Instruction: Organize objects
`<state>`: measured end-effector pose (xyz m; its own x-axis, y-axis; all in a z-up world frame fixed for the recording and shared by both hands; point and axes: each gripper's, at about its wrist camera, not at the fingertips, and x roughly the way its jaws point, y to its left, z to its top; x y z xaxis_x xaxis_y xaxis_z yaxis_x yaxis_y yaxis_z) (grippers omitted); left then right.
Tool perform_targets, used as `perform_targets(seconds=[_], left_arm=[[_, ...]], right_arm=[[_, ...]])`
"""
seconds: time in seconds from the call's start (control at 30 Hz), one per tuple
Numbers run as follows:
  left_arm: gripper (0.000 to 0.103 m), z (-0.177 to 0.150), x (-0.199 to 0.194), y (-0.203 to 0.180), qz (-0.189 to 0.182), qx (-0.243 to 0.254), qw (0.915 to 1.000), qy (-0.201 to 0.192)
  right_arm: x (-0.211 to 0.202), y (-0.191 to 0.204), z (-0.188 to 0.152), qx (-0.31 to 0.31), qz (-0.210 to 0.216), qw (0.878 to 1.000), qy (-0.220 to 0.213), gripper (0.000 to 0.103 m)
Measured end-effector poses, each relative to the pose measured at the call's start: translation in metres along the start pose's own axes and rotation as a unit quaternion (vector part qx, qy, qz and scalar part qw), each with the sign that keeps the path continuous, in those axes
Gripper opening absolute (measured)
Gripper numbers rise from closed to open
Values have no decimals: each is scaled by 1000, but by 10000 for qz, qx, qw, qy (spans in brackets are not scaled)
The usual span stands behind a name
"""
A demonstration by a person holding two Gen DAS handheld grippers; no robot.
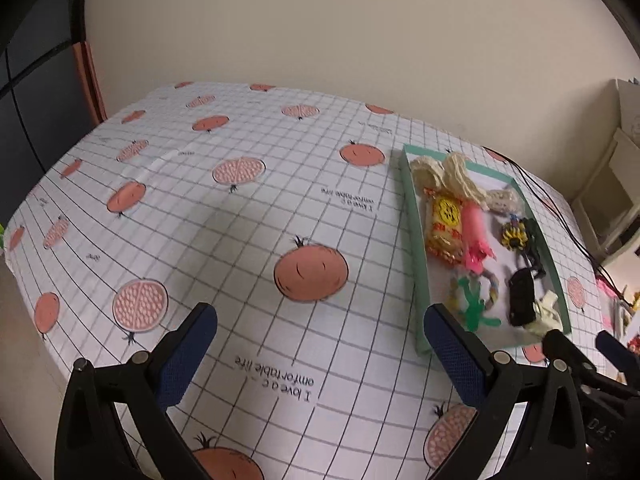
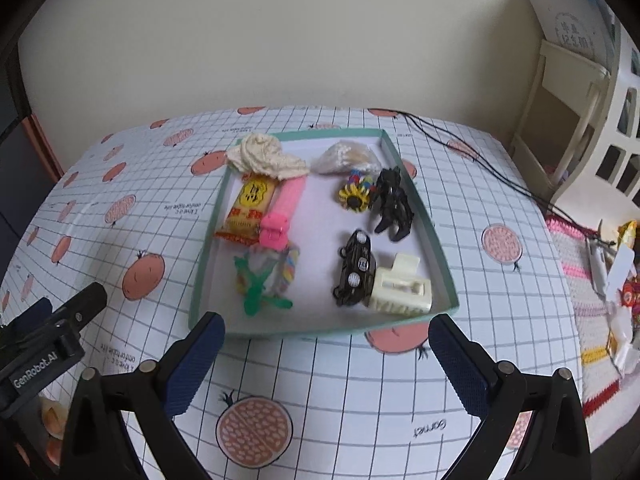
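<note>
Covering the table, a grid-patterned cloth (image 2: 360, 392) printed with pomegranates meets a plain cream wall (image 2: 280, 40). Teal tray (image 2: 424, 216) of small objects lies toward the cloth's far right edge. Left gripper (image 1: 320, 340) and right gripper (image 2: 326, 344) hover open-jawed, empty.

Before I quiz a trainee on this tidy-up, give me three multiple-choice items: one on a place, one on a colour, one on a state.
1. Where is the cream claw clip?
A. in the tray's near right corner
B. on the tablecloth
C. on the crochet mat

2. What colour is the tray wall?
A. red
B. mint green
C. black

3. How are the right gripper fingers?
A. shut on the clip
B. shut empty
C. open, empty

Answers: 1 A, it lies by the black toy car in that corner; 2 B, the rim shows green; 3 C, the fingers stand apart before the tray.
</note>
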<state>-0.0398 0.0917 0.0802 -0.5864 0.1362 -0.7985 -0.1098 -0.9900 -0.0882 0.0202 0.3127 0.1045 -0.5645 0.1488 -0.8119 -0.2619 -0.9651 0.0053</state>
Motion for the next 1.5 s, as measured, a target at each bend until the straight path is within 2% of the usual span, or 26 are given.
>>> perform_targets(seconds=[0.2, 0.5, 0.6, 0.87, 1.03, 1.5], left_arm=[[103, -22, 4, 12, 20, 21, 10000, 53], [103, -66, 27, 35, 344, 273, 9988, 224], [103, -71, 32, 42, 297, 250, 9989, 259], [103, -78, 41, 56, 206, 68, 9990, 401], [103, -88, 40, 43, 293, 392, 9985, 245], [103, -90, 39, 48, 322, 303, 9990, 25]], right_arm=[[10, 0, -27, 261, 45, 9996, 98, 103], [24, 18, -69, -14, 25, 9999, 164, 103], [31, 22, -79, -65, 23, 9997, 214, 103], [39, 22, -87, -107, -165, 9995, 240, 103], [41, 19, -90, -24, -109, 9996, 257, 103], [39, 20, -95, 48, -173, 9998, -54, 103]])
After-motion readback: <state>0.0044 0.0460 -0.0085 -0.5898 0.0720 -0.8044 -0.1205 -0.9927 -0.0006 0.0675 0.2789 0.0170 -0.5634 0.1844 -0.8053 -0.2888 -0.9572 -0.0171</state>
